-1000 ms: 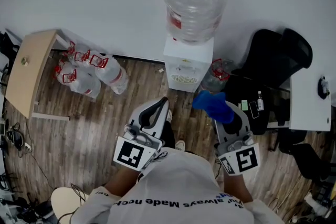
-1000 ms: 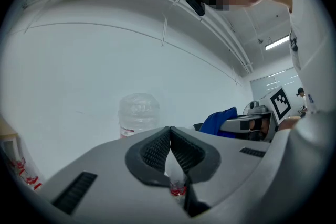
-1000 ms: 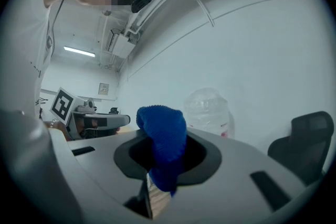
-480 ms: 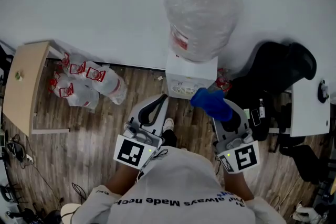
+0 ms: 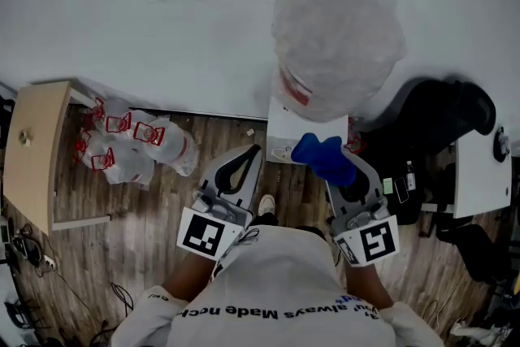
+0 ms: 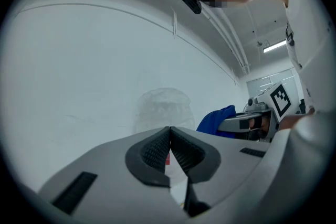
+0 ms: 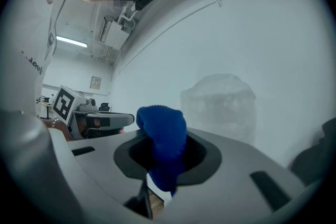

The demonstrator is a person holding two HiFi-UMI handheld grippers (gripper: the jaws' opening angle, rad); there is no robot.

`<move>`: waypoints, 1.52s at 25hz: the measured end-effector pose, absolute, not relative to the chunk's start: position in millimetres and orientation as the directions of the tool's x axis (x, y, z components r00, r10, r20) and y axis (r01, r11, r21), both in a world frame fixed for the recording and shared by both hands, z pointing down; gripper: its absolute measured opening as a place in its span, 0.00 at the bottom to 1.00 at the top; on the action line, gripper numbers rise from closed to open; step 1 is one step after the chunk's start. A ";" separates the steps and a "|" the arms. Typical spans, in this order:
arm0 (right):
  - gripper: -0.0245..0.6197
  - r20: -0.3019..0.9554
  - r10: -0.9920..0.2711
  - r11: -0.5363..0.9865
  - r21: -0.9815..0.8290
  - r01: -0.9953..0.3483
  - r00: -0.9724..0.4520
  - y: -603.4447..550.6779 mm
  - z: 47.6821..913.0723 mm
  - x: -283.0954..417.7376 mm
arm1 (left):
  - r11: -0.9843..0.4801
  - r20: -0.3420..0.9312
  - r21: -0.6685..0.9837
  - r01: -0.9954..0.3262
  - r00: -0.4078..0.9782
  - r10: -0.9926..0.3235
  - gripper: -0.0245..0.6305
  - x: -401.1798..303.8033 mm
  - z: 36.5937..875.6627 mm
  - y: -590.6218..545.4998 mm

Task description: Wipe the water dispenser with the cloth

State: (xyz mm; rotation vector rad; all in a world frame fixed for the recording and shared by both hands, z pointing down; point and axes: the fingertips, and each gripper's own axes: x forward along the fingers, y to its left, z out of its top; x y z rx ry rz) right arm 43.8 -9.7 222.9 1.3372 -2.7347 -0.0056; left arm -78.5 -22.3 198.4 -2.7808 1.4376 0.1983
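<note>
The white water dispenser (image 5: 294,134) stands against the wall, topped by a large clear bottle (image 5: 336,45) that also shows hazily as the bottle (image 7: 226,107) in the right gripper view. My right gripper (image 5: 331,162) is shut on a blue cloth (image 5: 323,156), which it holds just in front of the dispenser's right front corner. The cloth (image 7: 163,139) bulges up between the jaws. My left gripper (image 5: 248,161) is shut and empty, left of the dispenser's base. In the left gripper view its jaws meet, with the bottle (image 6: 161,110) faint beyond and the cloth (image 6: 218,120) to the right.
Several empty clear bottles with red handles (image 5: 130,144) lie on the wood floor at left, next to a beige table (image 5: 32,150). A black office chair (image 5: 431,122) and a white desk (image 5: 479,175) crowd the right side. My shoe (image 5: 265,206) is below the dispenser.
I have stepped closer to the dispenser, which now looms larger. The right gripper with the blue cloth has risen to the dispenser's front right corner. The left gripper stays shut.
</note>
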 end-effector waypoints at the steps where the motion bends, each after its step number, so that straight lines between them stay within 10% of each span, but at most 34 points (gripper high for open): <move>1: 0.17 0.087 -0.790 0.612 0.045 -0.790 -0.607 -14.1 225.1 40.4 | -0.585 -0.110 0.052 -0.810 0.577 -0.809 0.07 -80.7 200.9 -27.2; 38: 0.17 0.357 -0.839 0.510 0.248 -0.824 -0.411 -169.5 453.4 -39.4 | -0.601 0.048 0.040 -0.798 0.603 -0.797 0.07 -91.4 326.2 -114.8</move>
